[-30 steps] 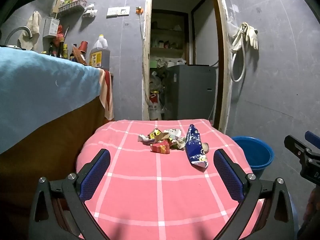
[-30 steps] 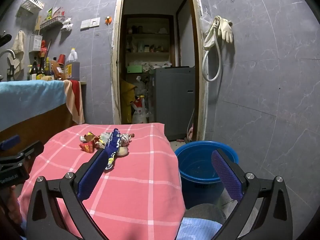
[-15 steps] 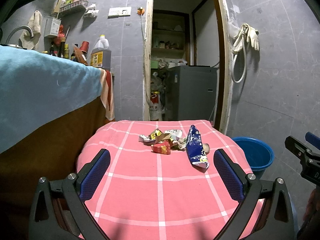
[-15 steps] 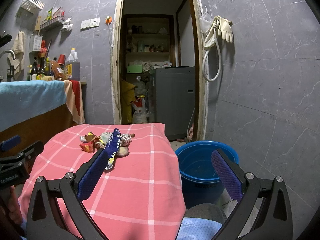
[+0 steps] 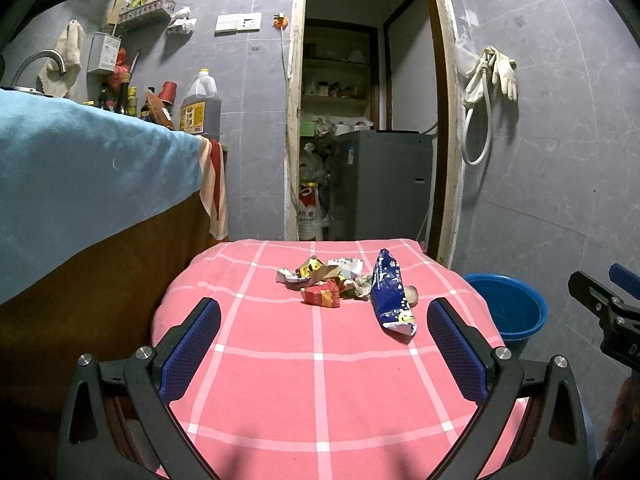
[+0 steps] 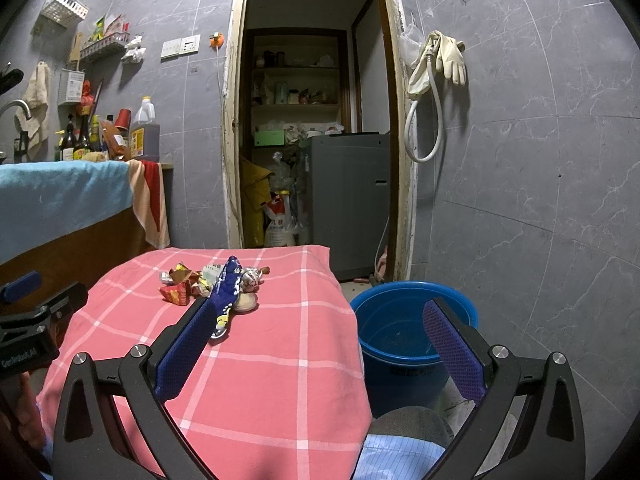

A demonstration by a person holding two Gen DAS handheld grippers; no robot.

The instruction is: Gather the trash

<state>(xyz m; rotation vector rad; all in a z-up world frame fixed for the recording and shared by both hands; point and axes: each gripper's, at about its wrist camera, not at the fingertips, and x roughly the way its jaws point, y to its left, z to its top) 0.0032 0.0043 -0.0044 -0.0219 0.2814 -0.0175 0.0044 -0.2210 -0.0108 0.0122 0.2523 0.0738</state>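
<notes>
Step in hand: you are at the approach, as I judge it; nothing is picked up yet and all the trash lies on the table (image 5: 320, 380) under its pink checked cloth

Left gripper (image 5: 320, 344): your fingers stand wide apart and hold nothing; they hover over the near part of the table, aimed at the far edge

Right gripper (image 6: 316, 344): your fingers are spread wide and empty too; this one sits off the table's right edge, its right finger (image 6: 452, 352) lined up in front of the blue bucket (image 6: 412, 344)

Trash pile (image 5: 324, 280): a heap of crumpled wrappers lies toward the far edge, about midway across; a red wrapper (image 5: 322, 295) sits at its near side

Blue snack bag (image 5: 390, 296): it lies lengthways just right of the pile, touching it, one end pointing at you; a small pale round scrap (image 6: 245, 302) rests beside it, toward the right edge

Trash relative to fingers: everything is well ahead of your left fingertips and between their lines; in the right wrist view the bag's near end shows just past your left finger (image 6: 186, 350), not between the two

Bucket: it stands on the floor beside the table's right edge, open and seemingly empty

Next move: I would bring one gripper forward over the bag or the red wrapper, lower it so the fingers straddle the piece, then close; thin foil may slip, so pinch low against the cloth
</notes>
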